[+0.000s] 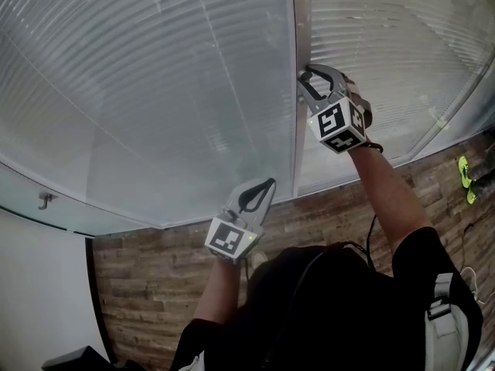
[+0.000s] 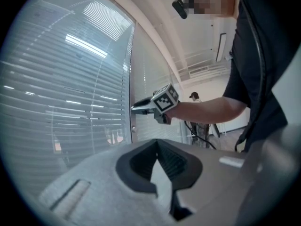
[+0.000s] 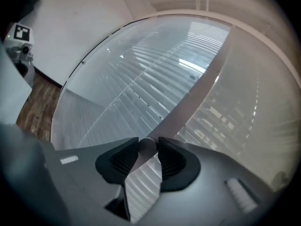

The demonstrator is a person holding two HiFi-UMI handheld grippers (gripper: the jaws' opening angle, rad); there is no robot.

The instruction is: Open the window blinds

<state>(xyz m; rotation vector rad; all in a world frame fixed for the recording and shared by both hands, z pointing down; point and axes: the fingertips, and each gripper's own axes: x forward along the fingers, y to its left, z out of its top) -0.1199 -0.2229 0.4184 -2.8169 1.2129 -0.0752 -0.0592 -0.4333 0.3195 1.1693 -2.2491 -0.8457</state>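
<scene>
Between ribbed pads (image 3: 173,161) of right tool (image 3: 147,143): round knob (image 3: 146,148) (slatted blinds (image 3: 136,86) behind).

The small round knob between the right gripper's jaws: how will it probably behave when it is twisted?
The knob looks smooth and round, so it may slip between the right gripper's pads unless squeezed firmly. It sits on the window frame, so it should probably turn in place rather than lift or roll away.
</scene>
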